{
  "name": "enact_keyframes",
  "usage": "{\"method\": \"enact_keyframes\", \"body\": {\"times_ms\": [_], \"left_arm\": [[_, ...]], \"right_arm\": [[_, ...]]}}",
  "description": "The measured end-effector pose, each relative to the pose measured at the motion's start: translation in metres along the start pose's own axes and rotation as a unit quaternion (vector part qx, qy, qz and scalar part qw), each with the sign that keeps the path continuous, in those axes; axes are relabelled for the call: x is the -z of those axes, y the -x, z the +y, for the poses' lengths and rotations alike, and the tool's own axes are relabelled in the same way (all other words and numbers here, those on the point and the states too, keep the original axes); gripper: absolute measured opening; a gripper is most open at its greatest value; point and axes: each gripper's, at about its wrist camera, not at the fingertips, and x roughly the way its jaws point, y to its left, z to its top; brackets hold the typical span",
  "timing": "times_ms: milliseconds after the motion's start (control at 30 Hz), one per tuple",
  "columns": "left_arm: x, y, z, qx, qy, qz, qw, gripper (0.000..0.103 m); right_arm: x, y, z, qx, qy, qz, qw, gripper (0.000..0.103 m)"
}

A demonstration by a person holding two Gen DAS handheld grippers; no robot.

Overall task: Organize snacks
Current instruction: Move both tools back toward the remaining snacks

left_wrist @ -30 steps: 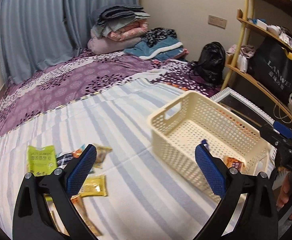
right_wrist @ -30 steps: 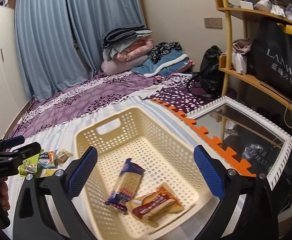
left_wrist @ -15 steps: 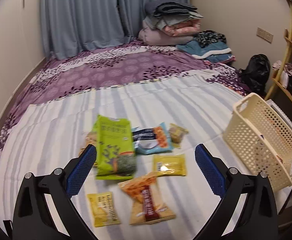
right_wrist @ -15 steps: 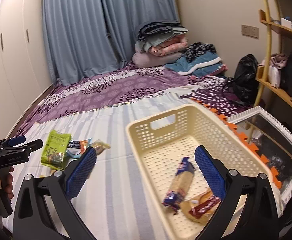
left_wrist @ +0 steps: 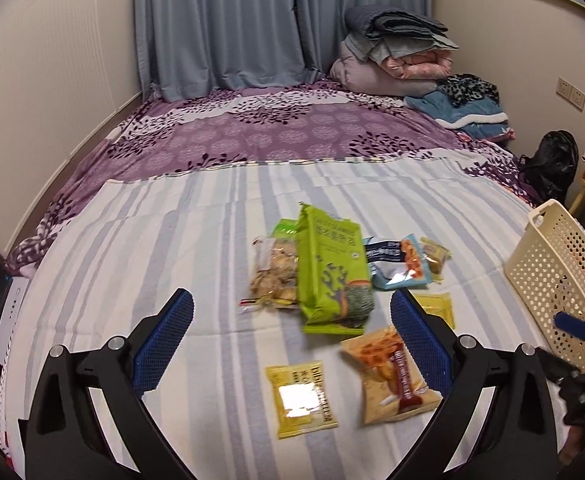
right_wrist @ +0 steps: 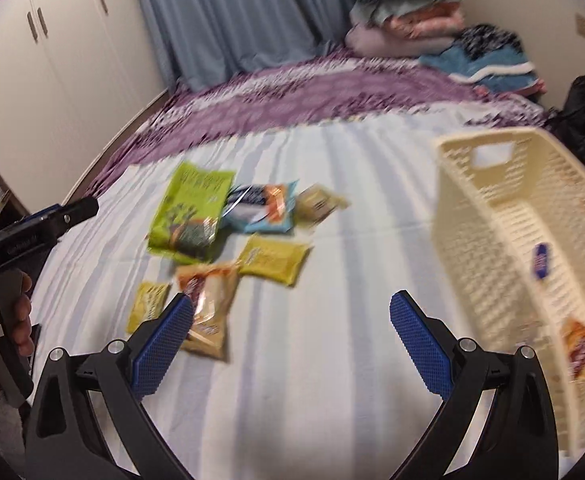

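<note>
Several snack packets lie on the striped bed sheet: a large green bag, a clear bag of biscuits, a blue packet, a small yellow packet and an orange packet. My left gripper is open and empty above the sheet, just short of the pile. My right gripper is open and empty between the snacks and the cream basket. The basket holds a blue-wrapped snack and an orange one. The green bag also shows in the right wrist view.
The basket stands at the right edge of the bed. Folded bedding is piled at the far end by the curtains. A black bag and a wooden shelf are on the right. White wardrobes line the left wall.
Both grippers have swung left, away from the basket and toward the snack pile. The pile now fills the middle of the left wrist view. Both grippers stay open.
</note>
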Motion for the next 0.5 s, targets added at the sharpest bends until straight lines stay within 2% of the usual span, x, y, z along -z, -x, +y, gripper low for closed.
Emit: {"method": "enact_keyframes", "body": {"times_ms": [100, 267, 500], "left_arm": [[0.006, 0.0, 0.015, -0.009, 0.015, 0.003, 0.9998, 0.1], [0.015, -0.001, 0.038, -0.019, 0.037, 0.009, 0.9991, 0.1], [0.024, -0.002, 0.062, -0.029, 0.061, 0.014, 0.9976, 0.1]], "right_arm": [[0.005, -0.024, 0.024, -0.014, 0.018, 0.023, 0.999, 0.098], [0.004, -0.047, 0.056, -0.025, 0.052, 0.036, 0.998, 0.098], [0.002, -0.079, 0.078, -0.024, 0.074, 0.056, 0.995, 0.098]]}}
